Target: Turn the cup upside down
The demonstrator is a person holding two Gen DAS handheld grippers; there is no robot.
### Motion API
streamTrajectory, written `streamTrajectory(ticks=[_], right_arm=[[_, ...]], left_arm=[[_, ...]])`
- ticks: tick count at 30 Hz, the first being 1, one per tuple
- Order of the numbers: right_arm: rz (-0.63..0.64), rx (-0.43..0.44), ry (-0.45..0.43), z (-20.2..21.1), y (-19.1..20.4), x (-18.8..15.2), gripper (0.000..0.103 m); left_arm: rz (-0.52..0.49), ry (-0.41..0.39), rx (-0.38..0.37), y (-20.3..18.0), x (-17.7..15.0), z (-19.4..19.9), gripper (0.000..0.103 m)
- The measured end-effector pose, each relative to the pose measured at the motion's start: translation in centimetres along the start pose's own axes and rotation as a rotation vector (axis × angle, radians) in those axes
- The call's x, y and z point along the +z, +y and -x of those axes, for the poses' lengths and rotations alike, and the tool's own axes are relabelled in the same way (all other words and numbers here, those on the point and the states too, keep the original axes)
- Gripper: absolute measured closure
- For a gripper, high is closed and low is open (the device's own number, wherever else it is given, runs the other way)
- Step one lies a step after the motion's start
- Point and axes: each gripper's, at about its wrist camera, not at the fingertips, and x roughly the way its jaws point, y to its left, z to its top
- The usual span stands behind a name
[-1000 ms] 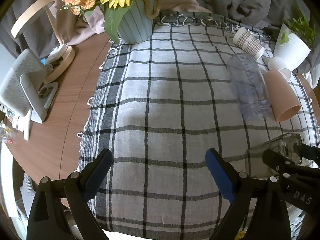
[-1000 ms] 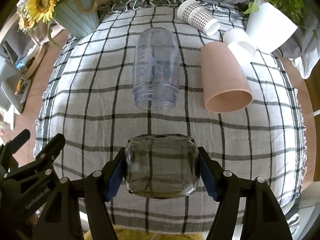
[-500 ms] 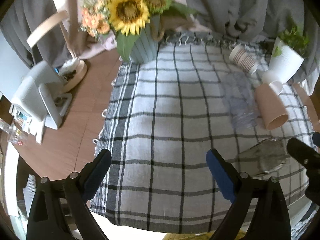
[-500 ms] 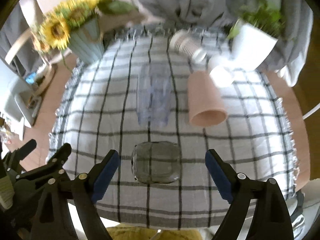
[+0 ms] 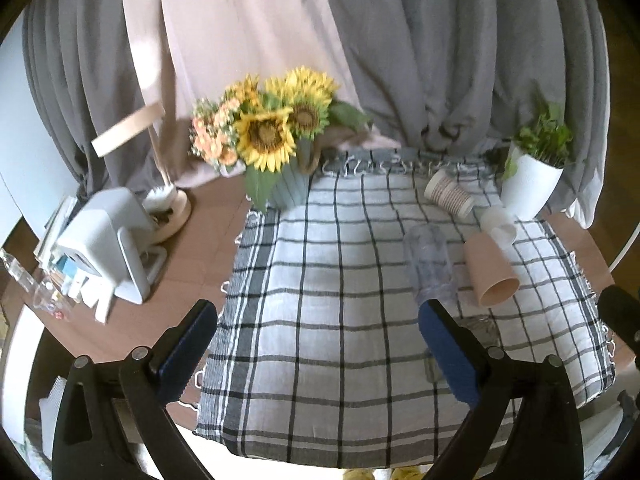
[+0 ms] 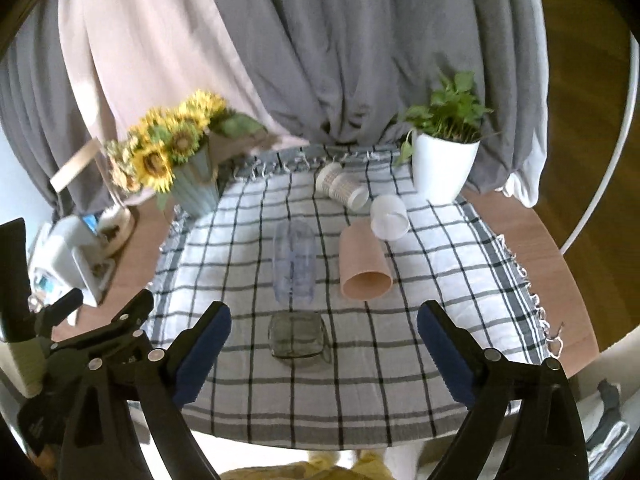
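Released and backing off: a second ago the right gripper (image 6: pixel 322 344) was clamped on the glass cup (image 6: pixel 297 341), and now its blue pads (image 6: pixel 204 350) stand wide apart with nothing between them, pulled up and away so that curtains fill the top of the view. Over on the other side, the left gripper (image 5: pixel 316 344) has lifted back too, jaws spread as before and holding nothing.

And the cup sits alone on the checked tablecloth (image 6: pixel 420 280), near the front edge, flat base up by the look of it, so I'd call the flip done. From the left wrist view it is mostly hidden behind the right-hand pad.

If it needs another grab: it's clear glass, rigid, probably weighty for its size, slick and breakable. I'd squeeze across two opposite flat walls, midway up, and set it down gently.

Just beyond it lie a clear plastic tumbler (image 6: pixel 294 262) and a pink cup (image 6: pixel 362 266) on their sides; farther back, a patterned paper cup (image 6: pixel 342 188), a white cup (image 6: pixel 389 217), the potted plant (image 6: pixel 442 168) and the sunflower vase (image 6: pixel 196 188), where they were.
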Motion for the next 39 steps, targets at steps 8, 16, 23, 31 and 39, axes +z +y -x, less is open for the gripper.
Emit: streamTrajectory(ticks=[8, 16, 23, 31, 39], right_arm=[[-0.015, 0.007, -0.041, 1.6, -0.2, -0.3, 0.005], [-0.003, 0.021, -0.051, 1.9, 0.0, -0.3, 0.005], [-0.004, 0.021, -0.050, 1.9, 0.1, -0.2, 0.005], [-0.004, 0.018, -0.047, 2.0, 0.2, -0.3, 0.005], [-0.005, 0.017, -0.048, 2.0, 0.2, -0.4, 0.005]], left_arm=[[0.029, -0.020, -0.019, 0.4, -0.1, 1.5, 0.000], [0.032, -0.026, -0.014, 0.5, 0.0, 1.7, 0.000], [0.035, -0.028, -0.013, 0.4, 0.1, 1.7, 0.000], [0.036, -0.022, -0.017, 0.1, 0.1, 1.6, 0.000], [0.036, -0.022, -0.016, 0.1, 0.1, 1.6, 0.000]])
